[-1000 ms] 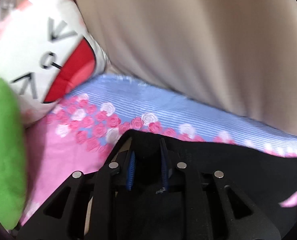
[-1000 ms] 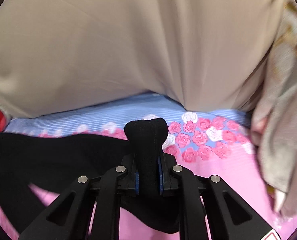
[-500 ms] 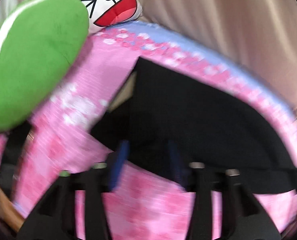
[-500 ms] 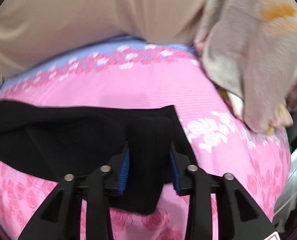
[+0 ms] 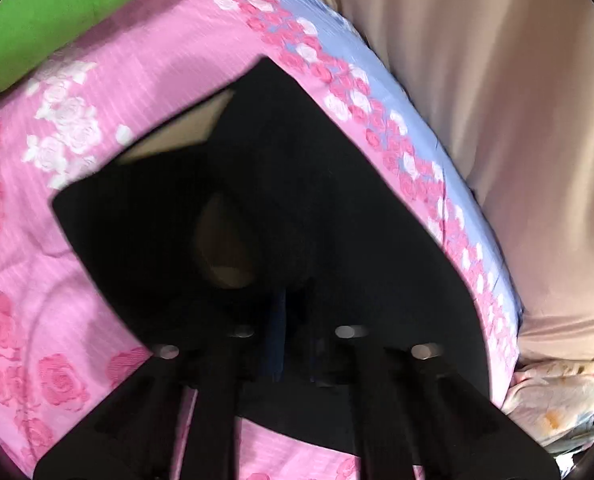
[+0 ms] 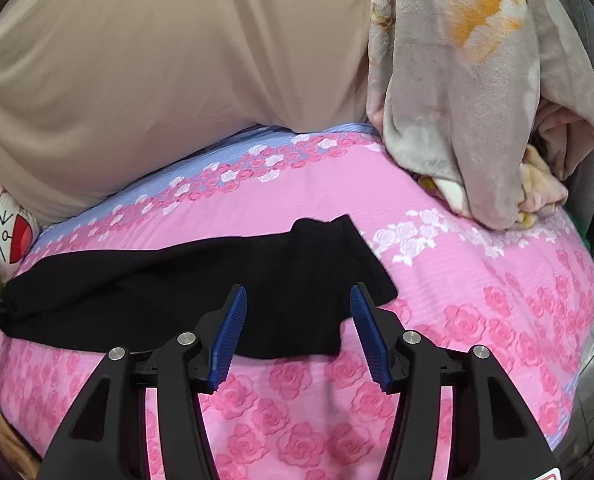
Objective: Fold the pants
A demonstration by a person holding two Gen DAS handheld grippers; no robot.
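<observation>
The black pants (image 6: 201,280) lie in a long folded strip across the pink rose-print bedsheet (image 6: 477,288). My right gripper (image 6: 297,292) hovers over their right end. Its jaws are opening and the blue pads (image 6: 227,336) stand apart from the cloth, pressing on nothing. In the blurred left wrist view the pants (image 5: 337,184) spread out as a wide dark shape with a pale lining patch (image 5: 225,240) showing. My left gripper (image 5: 293,312) is shut, with a small bump of black cloth pinched at its tips.
A beige curtain (image 6: 157,60) hangs behind the bed. A grey flowered blanket (image 6: 457,100) is heaped at the right. A green cushion (image 5: 49,12) and a white cartoon pillow (image 6: 13,232) lie at the left end. A blue band (image 5: 361,80) runs along the sheet's far side.
My right gripper let go of the pants end and drew back, leaving it flat on the sheet. My left gripper swung over the pants, opened, then shut on the cloth.
</observation>
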